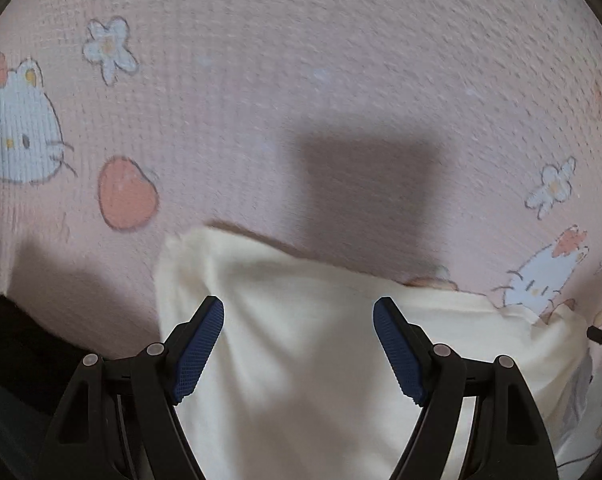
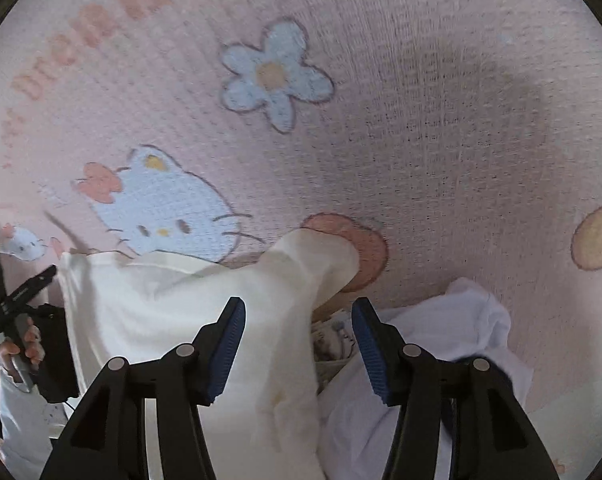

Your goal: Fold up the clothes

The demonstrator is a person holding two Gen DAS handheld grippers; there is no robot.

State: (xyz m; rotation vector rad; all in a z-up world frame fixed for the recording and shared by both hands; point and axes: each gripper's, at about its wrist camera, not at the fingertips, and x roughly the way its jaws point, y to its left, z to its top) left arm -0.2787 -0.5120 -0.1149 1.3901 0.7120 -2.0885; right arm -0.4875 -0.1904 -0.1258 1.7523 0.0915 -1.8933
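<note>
A cream garment [image 1: 301,360] lies on a pink blanket with cat and flower prints [image 1: 301,80]. My left gripper [image 1: 299,306] hangs over the garment's upper edge, pointing steeply down, open, with nothing pinched between its blue pads. In the right wrist view the cream garment [image 2: 149,312] has a raised fold [image 2: 317,264] running up between the fingers of my right gripper [image 2: 299,306]. That gripper is open and its pads do not press the cloth. A hand [image 2: 29,346] at the far left holds the other gripper's handle.
A white garment [image 2: 461,328] is bunched at the right of the cream one, with a printed patch [image 2: 333,336] showing between them. Dark cloth [image 1: 13,340] lies at the lower left. The pink blanket [image 2: 421,120] stretches away beyond the garments.
</note>
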